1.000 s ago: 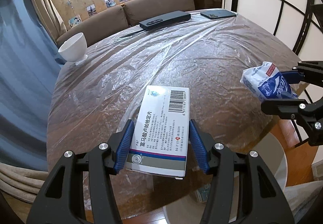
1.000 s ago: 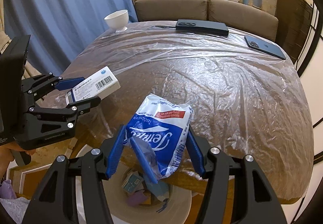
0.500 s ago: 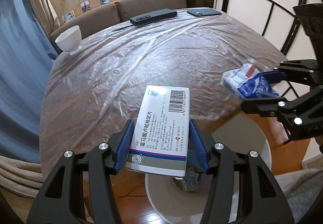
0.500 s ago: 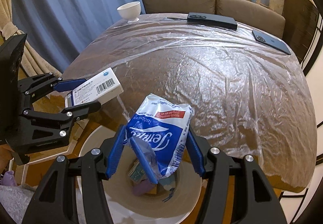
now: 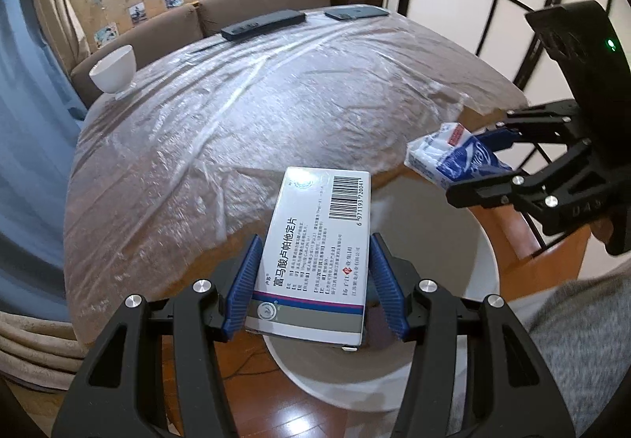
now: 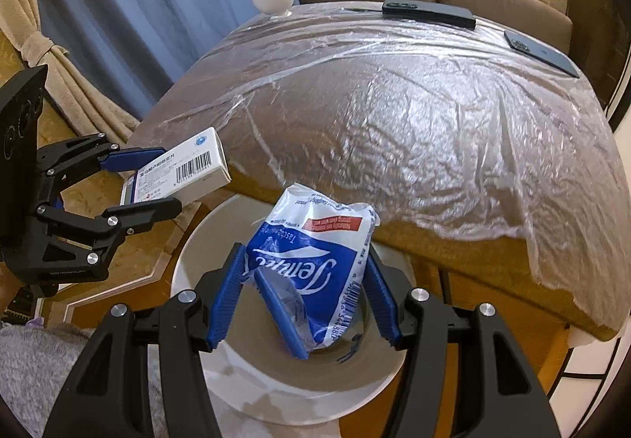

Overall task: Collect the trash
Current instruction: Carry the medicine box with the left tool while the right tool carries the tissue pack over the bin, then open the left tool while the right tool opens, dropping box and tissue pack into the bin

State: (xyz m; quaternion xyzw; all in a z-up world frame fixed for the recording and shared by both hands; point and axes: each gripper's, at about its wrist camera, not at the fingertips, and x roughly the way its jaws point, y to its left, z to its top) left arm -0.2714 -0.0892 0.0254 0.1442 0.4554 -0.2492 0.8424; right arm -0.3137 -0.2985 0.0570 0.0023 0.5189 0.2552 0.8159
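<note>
A plastic-covered round bench ends just ahead of me; below its edge stands a white waste bin. My left claw clamps a medicine box, its length pointing forward; my right claw pinches a tissue packet directly over the bin's mouth.

Both grippers have shifted off the table edge. The medicine box in the left gripper and the tissue pack in the right gripper now hang over the white bin.
</note>
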